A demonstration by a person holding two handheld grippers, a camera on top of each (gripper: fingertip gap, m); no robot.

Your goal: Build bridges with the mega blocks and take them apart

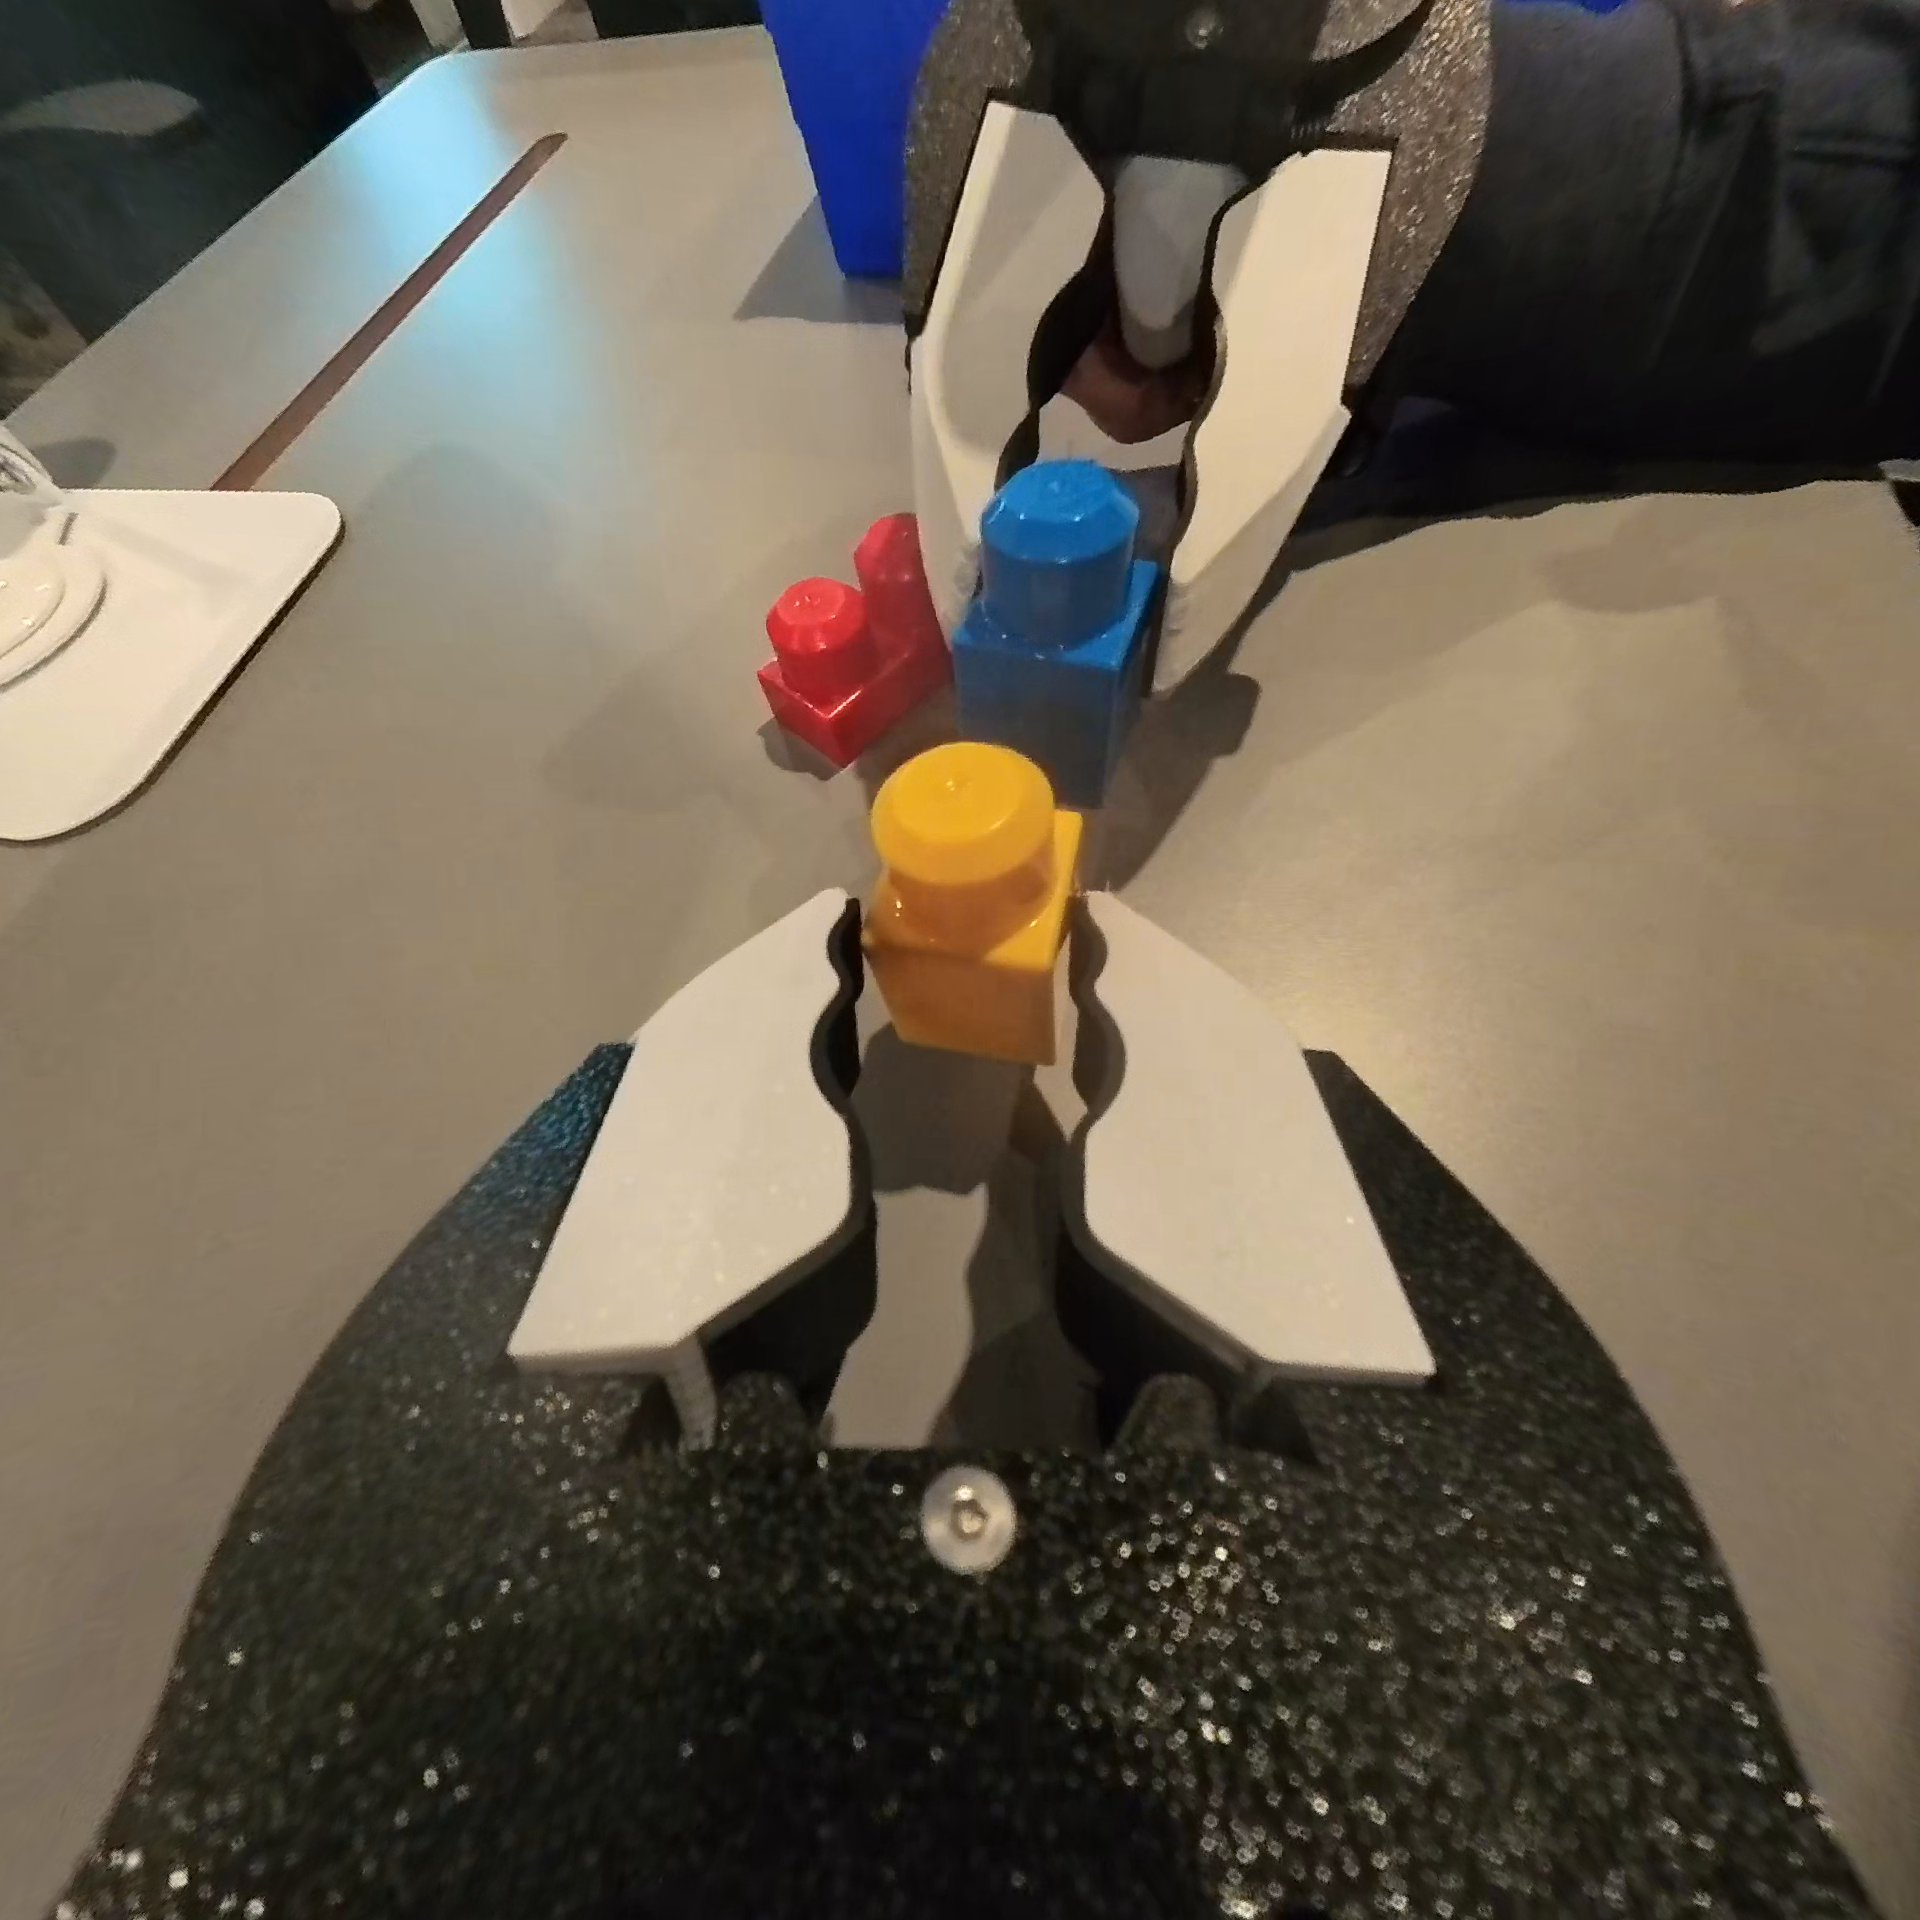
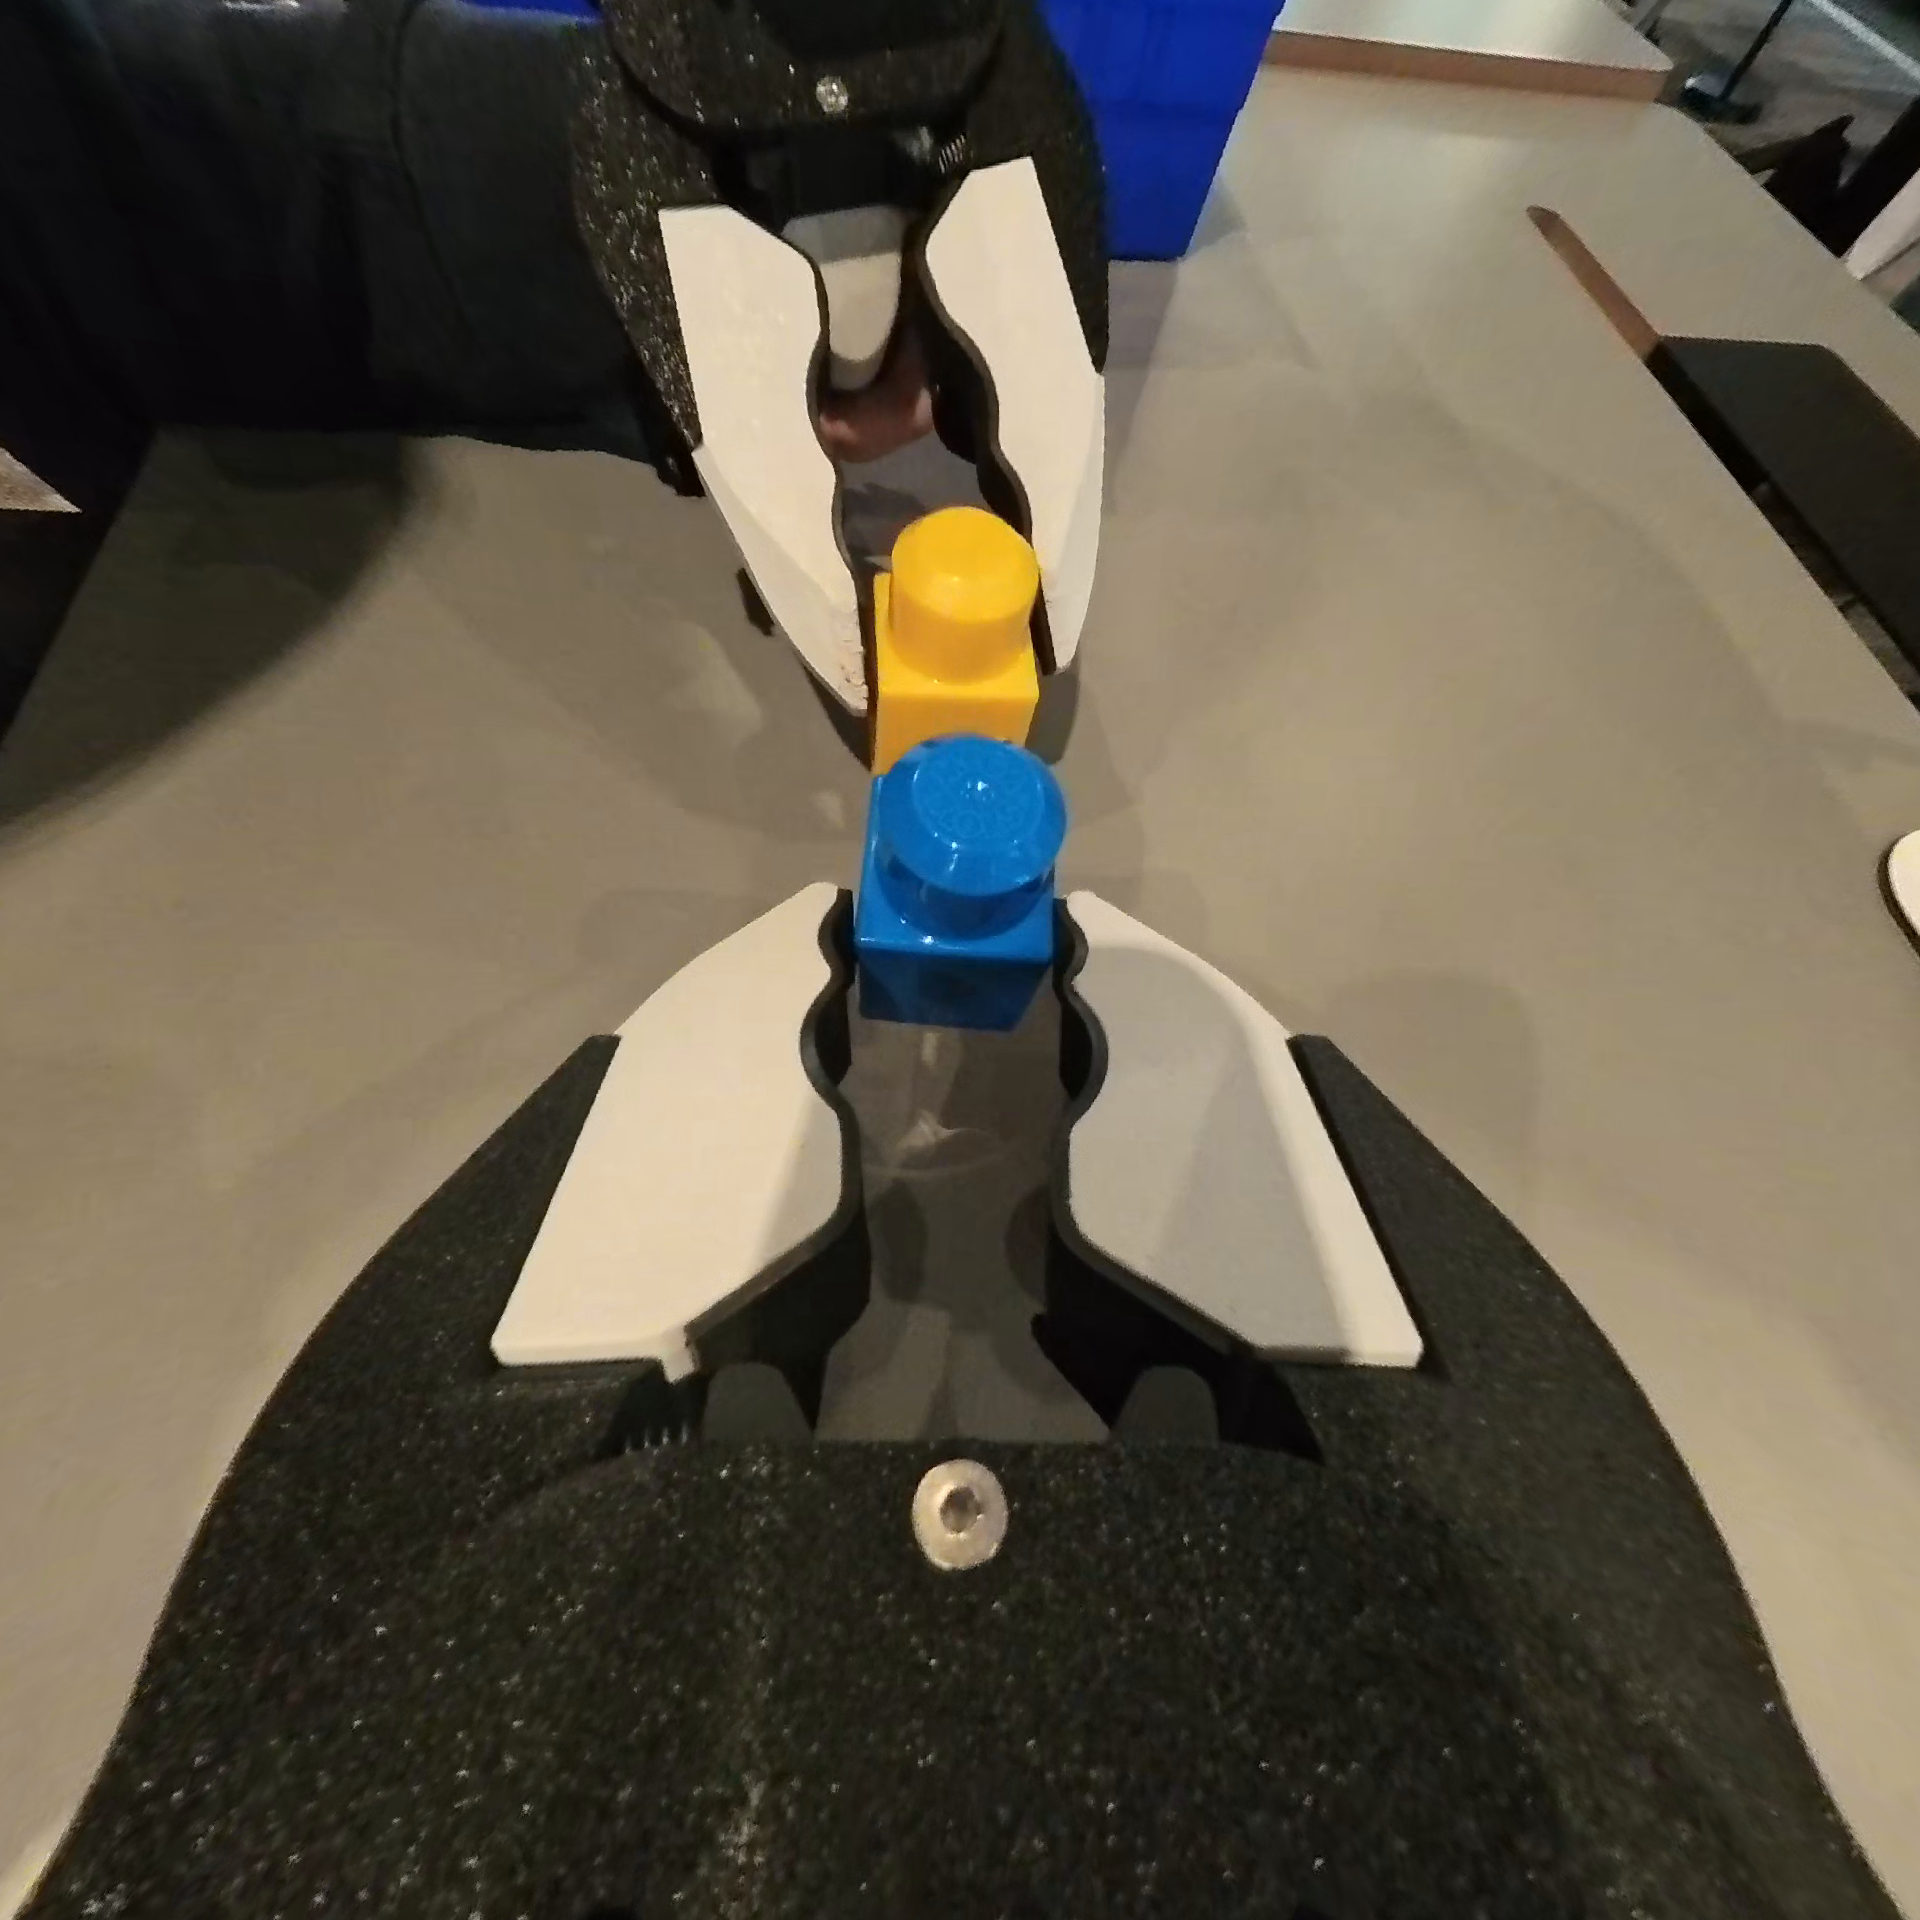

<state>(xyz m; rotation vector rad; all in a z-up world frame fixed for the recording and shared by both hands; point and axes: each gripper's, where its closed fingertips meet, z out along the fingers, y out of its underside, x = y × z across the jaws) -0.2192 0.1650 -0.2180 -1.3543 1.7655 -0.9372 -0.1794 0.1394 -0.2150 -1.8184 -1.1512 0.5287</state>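
In the left wrist view my left gripper (image 1: 966,920) is shut on a yellow one-stud block (image 1: 966,935), with both pads against its sides and the block upright. In the right wrist view my right gripper (image 2: 956,920) is shut on a blue one-stud block (image 2: 951,925), also upright. The two grippers face each other, blocks close together but apart. The blue block (image 1: 1049,644) and right gripper (image 1: 1070,634) show in the left wrist view. The yellow block (image 2: 956,665) and left gripper (image 2: 956,655) show in the right wrist view. A red two-stud block (image 1: 847,644) lies on the grey table (image 1: 416,935) just left of the blue block.
A blue container (image 1: 852,135) stands at the table's far side, behind the grippers, and shows in the right wrist view (image 2: 1153,125). A white mat (image 1: 177,644) carrying a glass is at the left. A dark strip (image 1: 395,312) runs along the table. A person's dark sleeve (image 1: 1662,260) lies behind the right gripper. There is about 6 cm between the tips of the two grippers.
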